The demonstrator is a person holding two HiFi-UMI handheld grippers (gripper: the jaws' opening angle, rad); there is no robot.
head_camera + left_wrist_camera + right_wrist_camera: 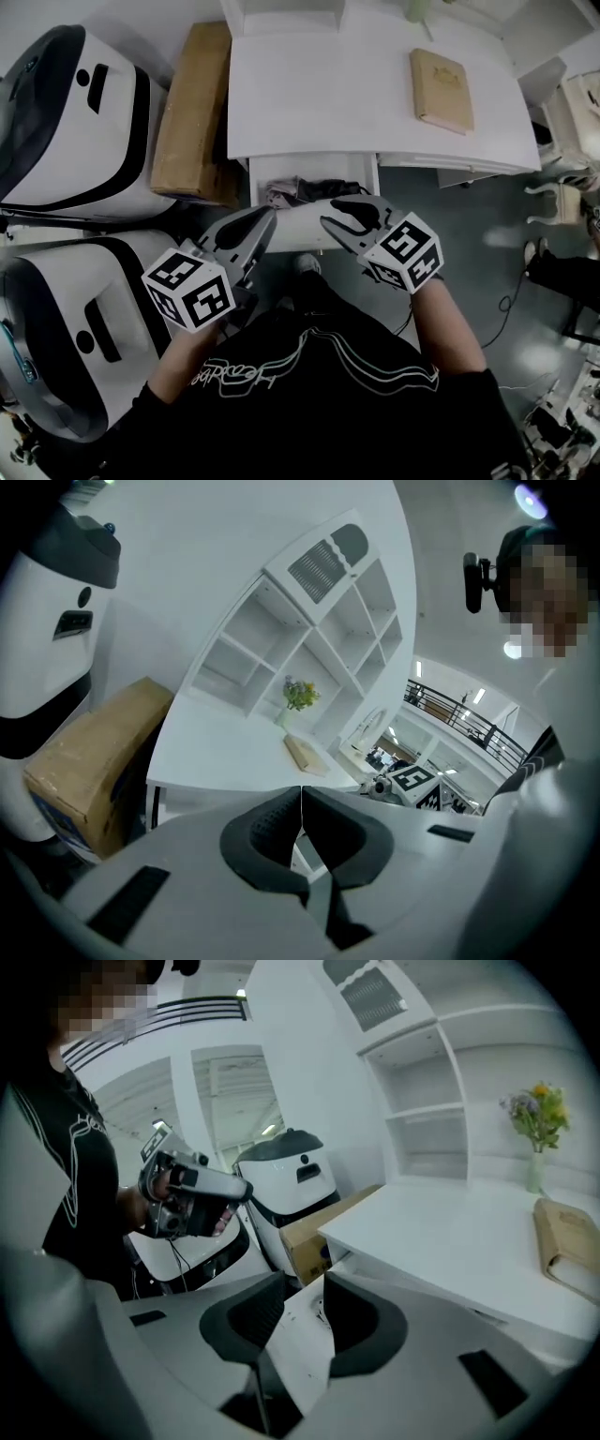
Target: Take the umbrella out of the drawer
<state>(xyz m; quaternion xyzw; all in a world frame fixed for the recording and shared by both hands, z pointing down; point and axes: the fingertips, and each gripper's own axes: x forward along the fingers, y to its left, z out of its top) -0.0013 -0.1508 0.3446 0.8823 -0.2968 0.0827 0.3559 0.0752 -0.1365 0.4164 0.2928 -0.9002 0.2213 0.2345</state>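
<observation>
Under the white desk (pixel 309 103) a white drawer (pixel 314 225) stands pulled out. Inside it lie a dark bundle (pixel 323 190), possibly the umbrella, and a pale crumpled thing (pixel 279 194). My left gripper (pixel 263 219) hovers at the drawer's front left corner; in the left gripper view its pads (pixel 281 825) meet, so this left gripper (pixel 301 803) is shut and empty. My right gripper (pixel 349 214) is at the drawer's front right. In the right gripper view the right gripper (pixel 305 1302) has its jaws apart, with the white drawer front (pixel 300 1354) showing in the gap.
A tan book (pixel 441 89) lies on the desk's right part. A cardboard box (pixel 192 112) stands against the desk's left side, with white rounded machines (pixel 80 122) beyond it. A vase of flowers (pixel 536 1138) and open shelves (pixel 309 639) are at the desk's back.
</observation>
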